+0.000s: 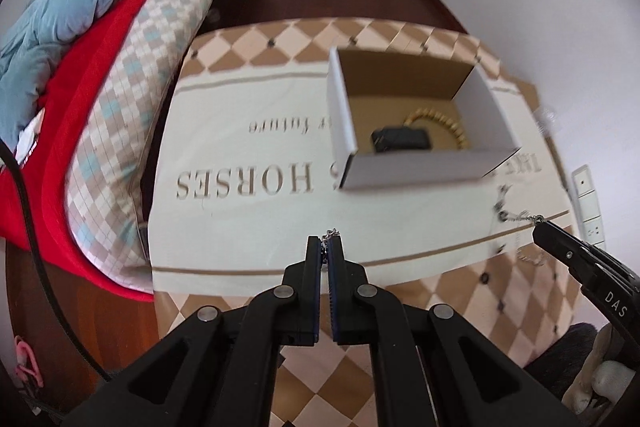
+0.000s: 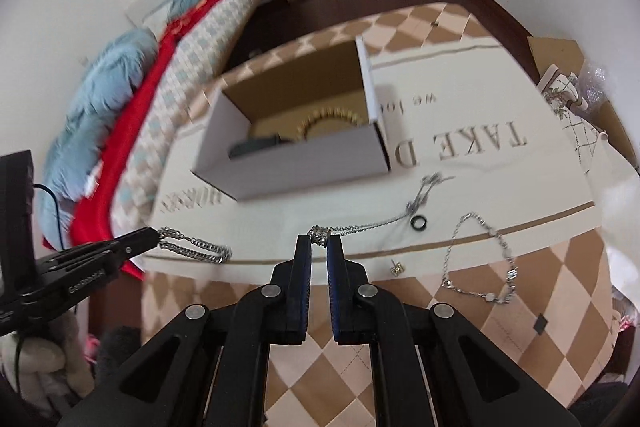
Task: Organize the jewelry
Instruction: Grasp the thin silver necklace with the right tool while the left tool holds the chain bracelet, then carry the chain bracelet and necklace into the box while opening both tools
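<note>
Two grippers are holding jewelry over a table with a checked cloth point(image 1: 248, 155). In the left wrist view, the left gripper point(image 1: 328, 243) is sitting at the bottom middle of the frame, and its jaws are pinching tight on a thick chain point(image 1: 331, 233) that is peeking out at the tips. In the right wrist view, that same chain point(image 2: 200, 247) is hanging in a loop at the left of the frame, just above the cloth. The right gripper point(image 2: 319, 242) is sitting at the bottom middle of its own view, with its jaws narrow and gripping a small silver ring point(image 2: 319, 234). A thin chain point(image 2: 372, 225) is running from that ring toward the right, and it is lying on the cloth near a little black ring point(image 2: 419, 223). A box point(image 2: 304, 163) is standing open in the middle of the frame, beyond both grippers. Inside it, a gold bead bracelet point(image 2: 332, 117) is lying beside a dark thing point(image 2: 256, 147) that is too blurry to name. At the lower right of the right wrist view, a thin bracelet point(image 2: 480, 259) is lying in a loop on the cloth, and a tiny earring point(image 2: 397, 268) is lying just left of it. A bed with a red blanket point(image 1: 80, 75) is showing at the left of the left wrist view.
</note>
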